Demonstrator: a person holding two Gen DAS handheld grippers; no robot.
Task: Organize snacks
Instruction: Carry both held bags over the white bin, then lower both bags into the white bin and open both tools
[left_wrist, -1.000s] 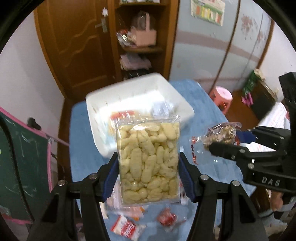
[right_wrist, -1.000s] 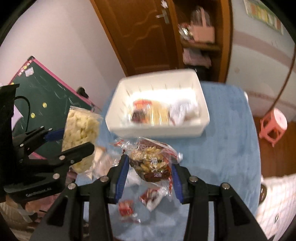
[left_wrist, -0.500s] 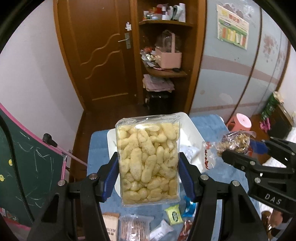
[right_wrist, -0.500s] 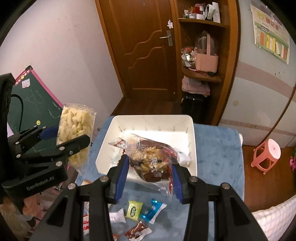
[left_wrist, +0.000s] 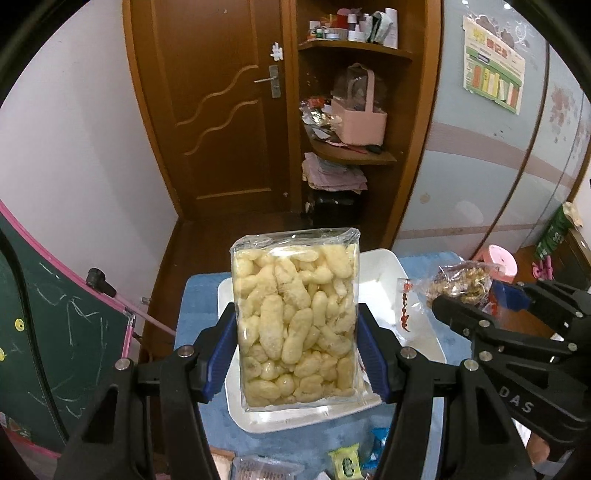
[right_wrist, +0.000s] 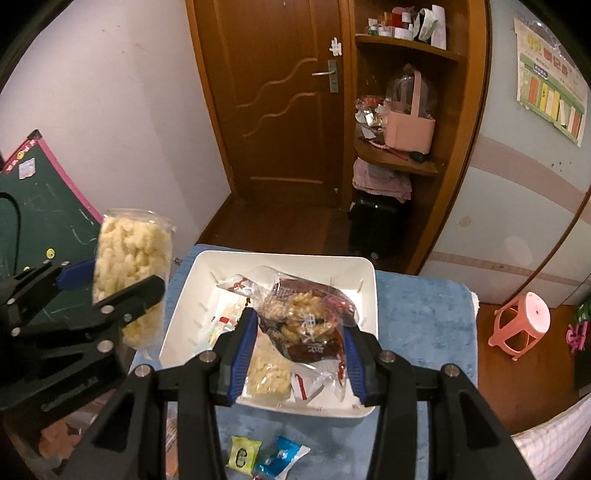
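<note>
- The left tool (left_wrist: 297, 354) is clenched on a clear pack of pale puffed snacks (left_wrist: 297, 321); its blue pads press the pack's two long sides and the pack stands upright between them.
- In the right wrist view that same pack (right_wrist: 131, 273) is held up in the air, off the left edge of the white bin (right_wrist: 365, 295) and apart from it.
- Beneath and beyond the left tool lies the white bin (left_wrist: 413, 332), resting on the blue-covered worktop (left_wrist: 195, 295); the pack hides much of its inside.
- Under the left tool, on the near part of the worktop, lie a small green-yellow packet (left_wrist: 345, 463) and a blue wrapper (left_wrist: 378, 443), just beside each other.
- To the right of the left tool, the right tool (left_wrist: 491, 302) is seen from the side, gripping a crinkled bag.
- The right tool (right_wrist: 299, 350) is clenched on a clear and dark red bag of twisted golden snacks (right_wrist: 306, 321); the pads pinch its sides and the bag is held up over the bin.
- Below that bag, inside the bin, rest a small pack of pale snacks (right_wrist: 267, 376) and other wrapped pieces, partly hidden.
- Nearer than the bin, under the right tool, a yellow packet (right_wrist: 242, 456) and a blue packet (right_wrist: 284, 456) lie on the worktop.
- Far right of the right tool, a pink stool (right_wrist: 524, 325) stands on the floor.
</note>
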